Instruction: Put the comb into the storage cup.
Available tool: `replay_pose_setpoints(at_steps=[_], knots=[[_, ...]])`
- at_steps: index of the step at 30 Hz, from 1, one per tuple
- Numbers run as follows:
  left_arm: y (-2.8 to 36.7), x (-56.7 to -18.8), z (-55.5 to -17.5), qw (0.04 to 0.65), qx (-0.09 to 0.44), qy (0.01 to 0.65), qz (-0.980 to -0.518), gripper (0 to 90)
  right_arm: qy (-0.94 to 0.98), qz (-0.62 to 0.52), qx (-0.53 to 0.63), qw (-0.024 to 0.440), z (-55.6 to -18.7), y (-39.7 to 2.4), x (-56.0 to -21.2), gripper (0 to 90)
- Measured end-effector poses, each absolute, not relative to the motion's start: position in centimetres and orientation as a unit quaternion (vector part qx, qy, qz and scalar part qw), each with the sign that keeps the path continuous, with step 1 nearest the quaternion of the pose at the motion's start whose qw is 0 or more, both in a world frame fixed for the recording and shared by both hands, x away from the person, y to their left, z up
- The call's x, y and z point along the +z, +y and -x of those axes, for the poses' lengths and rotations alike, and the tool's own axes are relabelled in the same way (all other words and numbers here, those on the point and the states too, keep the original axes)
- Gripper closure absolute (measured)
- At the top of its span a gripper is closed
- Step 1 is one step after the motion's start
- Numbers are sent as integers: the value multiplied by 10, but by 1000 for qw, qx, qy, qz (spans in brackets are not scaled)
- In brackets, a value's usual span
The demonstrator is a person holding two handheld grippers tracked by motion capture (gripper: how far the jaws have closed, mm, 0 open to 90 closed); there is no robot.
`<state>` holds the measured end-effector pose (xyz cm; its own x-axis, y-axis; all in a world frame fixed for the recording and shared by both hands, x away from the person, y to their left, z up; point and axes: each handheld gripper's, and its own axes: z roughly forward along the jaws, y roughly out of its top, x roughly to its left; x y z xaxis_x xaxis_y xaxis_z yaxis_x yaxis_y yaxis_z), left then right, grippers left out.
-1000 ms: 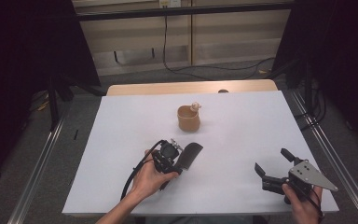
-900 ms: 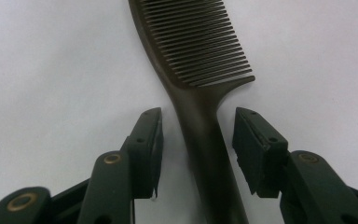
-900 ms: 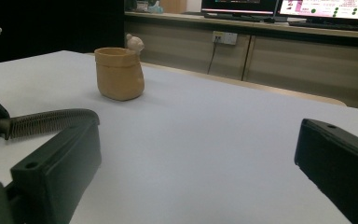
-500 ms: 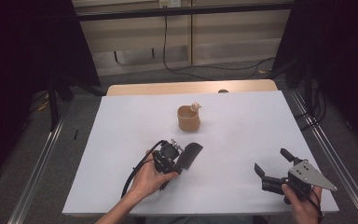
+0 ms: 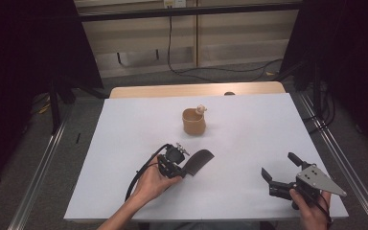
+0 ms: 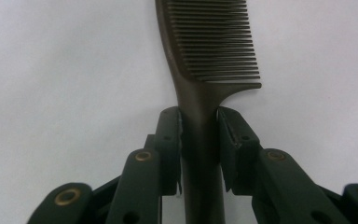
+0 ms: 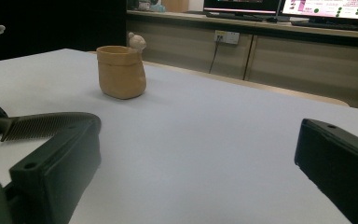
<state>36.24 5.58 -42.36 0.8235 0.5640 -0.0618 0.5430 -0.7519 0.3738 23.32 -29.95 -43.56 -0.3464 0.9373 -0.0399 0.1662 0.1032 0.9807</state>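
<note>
Comb (image 5: 200, 162) flat on the tabletop, near the front edge, left of middle, well apart from the cup (image 5: 194, 121) farther back near the centre. Handle toward the left hand, teeth end away, long axis running from front-left to back-right. Handle lying straight between the jaws of the left gripper (image 5: 173, 162), in line with them, so no turning called for before a lift. Jaws just been closing; in the left gripper view the pads (image 6: 170, 135) against both sides of the handle, the left one touching, the right one with at most a hairline gap: pinching the comb, by the look of it. Right gripper (image 5: 280, 175) near the front right corner, jaws spread wide, nothing between them, well apart from the comb; left hand (image 5: 152, 182) clearly the nearer.

Left gripper view (image 6: 200, 140): the grip itself, teeth (image 6: 219, 42) off to one side of the spine, bare white top all round. High view: gripper body hiding that contact, but giving the lie of comb, cup and both hands. Right gripper view (image 7: 191, 177): comb (image 7: 51, 123) low and edge-on at left, cup (image 7: 121, 72) upright beyond it with a small figure (image 7: 137, 42) on its rim.
</note>
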Motion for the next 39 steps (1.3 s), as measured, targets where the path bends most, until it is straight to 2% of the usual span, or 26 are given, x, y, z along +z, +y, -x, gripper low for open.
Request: replay_pose_setpoints(at_steps=[17,28,39], knots=[[60,-423,-367,200,7,316,-927,729,641,-430,513,377,-233,-300,-436,0],[70,-418,-374,232,-4,341,-911,729,640,-430,512,377,-233,-300,-436,0],[77,-408,-373,277,9,349,-895,729,640,-431,513,376,-233,-301,-436,0]])
